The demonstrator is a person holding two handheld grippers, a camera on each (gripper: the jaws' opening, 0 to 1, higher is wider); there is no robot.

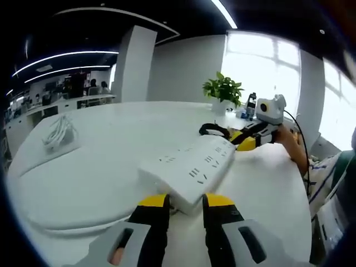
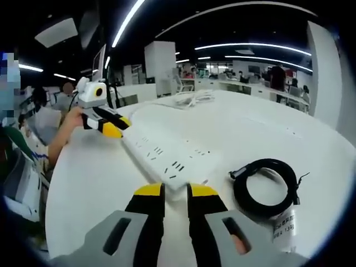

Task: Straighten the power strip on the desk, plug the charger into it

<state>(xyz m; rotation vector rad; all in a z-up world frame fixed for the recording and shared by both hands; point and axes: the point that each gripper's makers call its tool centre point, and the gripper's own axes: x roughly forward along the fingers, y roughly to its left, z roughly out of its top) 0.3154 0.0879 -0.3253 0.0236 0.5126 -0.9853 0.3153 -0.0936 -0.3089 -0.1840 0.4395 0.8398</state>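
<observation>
Both tongs, left (image 1: 185, 201) and right (image 2: 176, 192), grip opposite ends of the white power strip (image 1: 192, 167) on the surface (image 1: 100, 167); a black cable coil (image 2: 266, 186) lies beside the right tongs.

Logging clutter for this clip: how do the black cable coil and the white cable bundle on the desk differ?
The black cable coil is wound into a neat open ring; the white cable bundle is a loose, irregular heap. The coil lies near the power strip's end by the right claw; the bundle lies farther off, toward the desk's far edge. The coil has a white label beside it; none is visible by the bundle. Both lie on the desk untouched.
</observation>
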